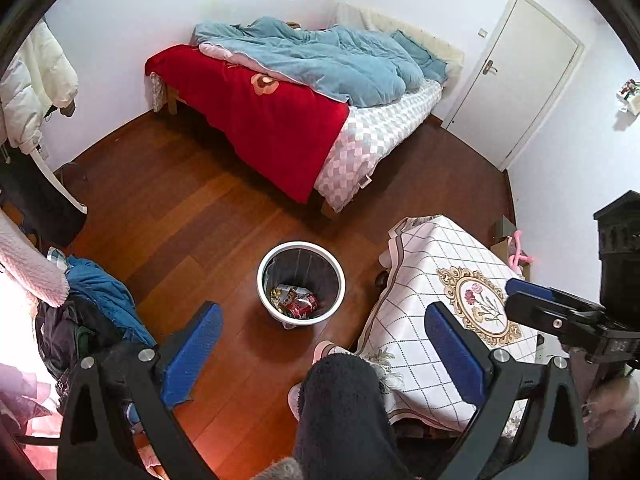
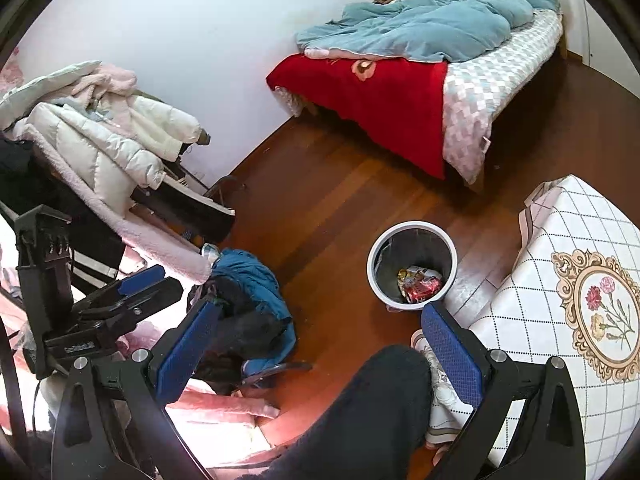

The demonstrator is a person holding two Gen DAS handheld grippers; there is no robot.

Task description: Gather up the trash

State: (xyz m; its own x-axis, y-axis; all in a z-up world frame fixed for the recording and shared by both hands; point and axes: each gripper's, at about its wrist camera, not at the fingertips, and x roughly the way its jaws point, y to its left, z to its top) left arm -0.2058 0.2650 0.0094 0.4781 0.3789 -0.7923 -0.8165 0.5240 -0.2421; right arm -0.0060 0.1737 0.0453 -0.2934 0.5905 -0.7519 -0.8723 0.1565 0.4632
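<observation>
While both tools hang above the wood floor (image 1: 192, 216), left gripper (image 1: 320, 344) has its blue pads spread wide, nothing between them; right gripper (image 2: 320, 344) likewise gapes empty. Trash: red can (image 1: 301, 306) and crumpled wrappers (image 2: 412, 273) lie at the bottom of the white bin (image 1: 272, 256), standing on the floor just beside the cloth-covered table (image 1: 432, 264), near the bed (image 1: 280, 112).

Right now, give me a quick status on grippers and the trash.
Left gripper open, empty. Right gripper open, empty. Trash bin on floor beside table, red can and wrappers inside. Nothing blocking bin.
</observation>
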